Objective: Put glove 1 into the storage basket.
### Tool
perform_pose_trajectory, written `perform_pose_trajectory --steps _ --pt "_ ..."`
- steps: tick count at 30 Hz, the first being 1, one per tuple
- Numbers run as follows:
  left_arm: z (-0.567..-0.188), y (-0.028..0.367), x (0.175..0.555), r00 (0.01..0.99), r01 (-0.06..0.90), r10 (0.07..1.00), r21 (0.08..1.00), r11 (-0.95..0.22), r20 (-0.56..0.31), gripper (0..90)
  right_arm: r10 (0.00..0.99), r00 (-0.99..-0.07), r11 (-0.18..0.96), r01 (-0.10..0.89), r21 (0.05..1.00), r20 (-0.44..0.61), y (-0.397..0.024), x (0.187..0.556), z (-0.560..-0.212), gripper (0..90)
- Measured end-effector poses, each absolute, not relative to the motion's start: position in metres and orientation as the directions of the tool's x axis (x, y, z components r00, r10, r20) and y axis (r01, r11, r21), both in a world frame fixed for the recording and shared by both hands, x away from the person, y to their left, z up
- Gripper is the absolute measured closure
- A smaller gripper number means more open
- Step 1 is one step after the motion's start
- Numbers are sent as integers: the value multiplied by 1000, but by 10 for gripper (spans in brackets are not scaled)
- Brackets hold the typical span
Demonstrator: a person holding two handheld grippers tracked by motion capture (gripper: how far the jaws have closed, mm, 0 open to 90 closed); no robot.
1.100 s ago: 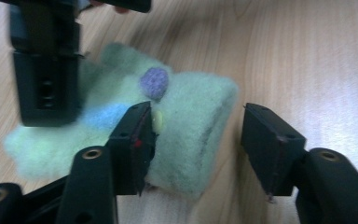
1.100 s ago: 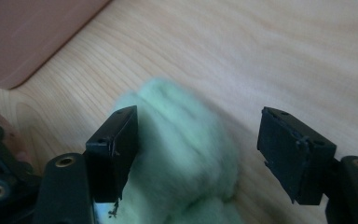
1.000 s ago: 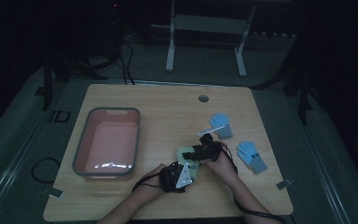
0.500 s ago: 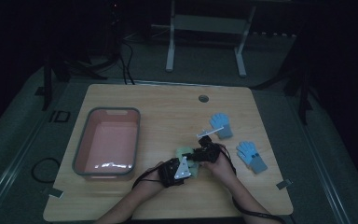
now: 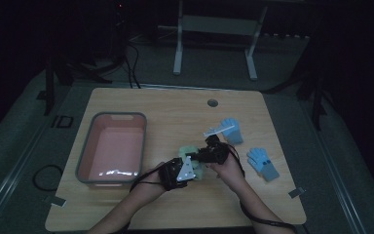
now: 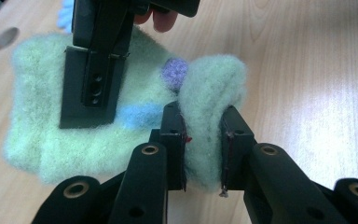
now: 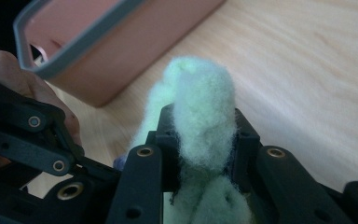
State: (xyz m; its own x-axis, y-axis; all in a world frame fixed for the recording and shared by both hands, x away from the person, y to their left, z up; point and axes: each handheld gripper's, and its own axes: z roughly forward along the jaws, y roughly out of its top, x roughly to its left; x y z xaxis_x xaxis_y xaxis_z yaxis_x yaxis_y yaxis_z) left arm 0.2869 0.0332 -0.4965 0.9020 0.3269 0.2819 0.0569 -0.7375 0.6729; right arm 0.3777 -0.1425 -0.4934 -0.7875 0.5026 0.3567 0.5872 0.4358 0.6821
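A pale green fuzzy cloth (image 5: 191, 148) with a purple dot and a blue patch lies bunched near the table's front middle. My left gripper (image 5: 191, 166) comes in from the lower left and is shut on a raised fold of the cloth (image 6: 209, 88); the pads (image 6: 173, 140) press it from both sides. From the right, my right gripper (image 5: 205, 155) meets the same cloth. Its jaws have just been closing on a thick bunch of the cloth (image 7: 200, 88), and the right gripper (image 7: 204, 128) squeezes that bunch. In the left gripper view, the right gripper's jaw (image 6: 95, 70) rests on the cloth's far part.
A pink bin with a grey rim (image 5: 118, 115) stands left of the cloth, seen close in the right gripper view (image 7: 88, 44). Two blue gloves (image 5: 231, 130) (image 5: 262, 163) lie to the right, with a white strip (image 5: 214, 130) by the nearer one. A round hole (image 5: 213, 103) marks the table's back.
Both grippers have closed on the green cloth and risen a little, gathering it from a flatter patch into a bunch between the two hands.
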Motion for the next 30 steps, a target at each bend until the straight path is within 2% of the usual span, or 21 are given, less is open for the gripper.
perform_pose_trajectory --steps 8,16,30 --pt "-469 49 290 890 43 323 645 -763 322 758 495 -807 435 550 713 322 -128 379 -470 719" --pt "-457 67 290 881 29 316 625 -780 353 758 482 -827 447 517 730 290 -104 383 -453 718" --pt "-445 114 288 872 69 353 629 -775 340 758 447 -849 466 490 737 282 -59 388 -443 719"
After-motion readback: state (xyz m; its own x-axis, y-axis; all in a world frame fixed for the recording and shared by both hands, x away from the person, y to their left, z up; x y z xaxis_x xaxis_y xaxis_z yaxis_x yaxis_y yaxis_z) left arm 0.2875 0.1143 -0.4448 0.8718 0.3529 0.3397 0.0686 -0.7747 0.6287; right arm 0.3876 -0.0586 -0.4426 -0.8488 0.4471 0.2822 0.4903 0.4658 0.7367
